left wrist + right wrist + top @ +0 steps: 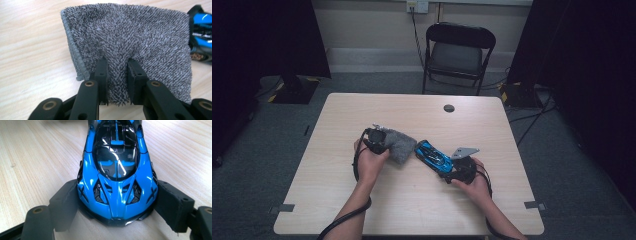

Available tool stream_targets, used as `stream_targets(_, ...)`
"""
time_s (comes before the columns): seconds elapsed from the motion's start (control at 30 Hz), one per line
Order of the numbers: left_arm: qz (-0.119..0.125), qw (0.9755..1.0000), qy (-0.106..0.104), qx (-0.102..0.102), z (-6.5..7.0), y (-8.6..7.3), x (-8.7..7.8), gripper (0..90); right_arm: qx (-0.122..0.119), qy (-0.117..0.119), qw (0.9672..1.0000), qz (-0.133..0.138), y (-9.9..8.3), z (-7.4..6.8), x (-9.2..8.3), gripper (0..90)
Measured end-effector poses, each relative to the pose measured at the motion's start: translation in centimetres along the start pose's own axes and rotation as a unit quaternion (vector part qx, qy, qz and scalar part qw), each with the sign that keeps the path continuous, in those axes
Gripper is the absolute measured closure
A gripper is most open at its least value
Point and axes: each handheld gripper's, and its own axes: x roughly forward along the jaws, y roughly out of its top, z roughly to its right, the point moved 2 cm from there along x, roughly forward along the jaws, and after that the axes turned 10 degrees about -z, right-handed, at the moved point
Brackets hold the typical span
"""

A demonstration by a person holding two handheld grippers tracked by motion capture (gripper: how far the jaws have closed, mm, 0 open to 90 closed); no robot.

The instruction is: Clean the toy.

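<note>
While the left tool (117, 72) pinches a shaggy grey cloth (130, 37), the right tool (117, 202) clamps a glossy blue toy car (117, 175).

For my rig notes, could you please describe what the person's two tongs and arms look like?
Both tongs are black. The left tongs have two slim flat jaws on jointed links with brass-coloured pivot rings. The right tongs have broader, blocky matt pads. A grey three-cornered plate sits atop the right one. A black cable trails along the left forearm. Both forearms are bare, with no sleeves in view.
</note>
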Motion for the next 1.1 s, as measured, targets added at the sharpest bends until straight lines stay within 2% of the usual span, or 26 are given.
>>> stream_targets(0.2, -0.001, 0.9999, -0.008, 0.007, -0.5, -1.3, -0.7, 73.2, 0.0, 0.0, 1.0, 0.0, 0.0, 0.0, 0.0, 23.5)
stream_targets(0.43, 0.004, 0.9991, -0.034, 0.025, 0.0, -2.4, -1.7, 73.2, -0.001, 0.002, 1.0, -0.001, -0.1, 0.1, 0.0, 23.3)
stream_targets(0.6, 0.0, 0.9983, -0.042, 0.04, 0.3, -3.3, -1.8, 73.0, -0.004, 0.003, 1.0, -0.001, -0.2, 0.1, -0.1, 22.9)
stream_targets(0.7, 0.001, 0.9977, -0.05, 0.046, 0.5, -3.8, -1.9, 72.9, -0.007, 0.012, 0.9999, 0.0, -0.3, 0.2, -0.3, 22.3)
stream_targets(0.77, 0.001, 0.9974, -0.05, 0.052, 0.7, -4.1, -1.9, 72.8, 0.001, 0.021, 0.9998, 0.003, -0.4, 0.5, -0.4, 22.3)
stream_targets(1.0, 0.0, 0.9966, -0.059, 0.058, 1.3, -4.7, -1.7, 72.8, 0.005, 0.029, 0.9995, 0.007, -0.4, 0.8, -1.1, 19.3)
stream_targets(1.1, 0.0, 0.9968, -0.06, 0.052, 1.3, -5.0, -1.6, 72.8, 0.001, 0.029, 0.9995, 0.012, -0.2, 0.8, -1.7, 19.2)
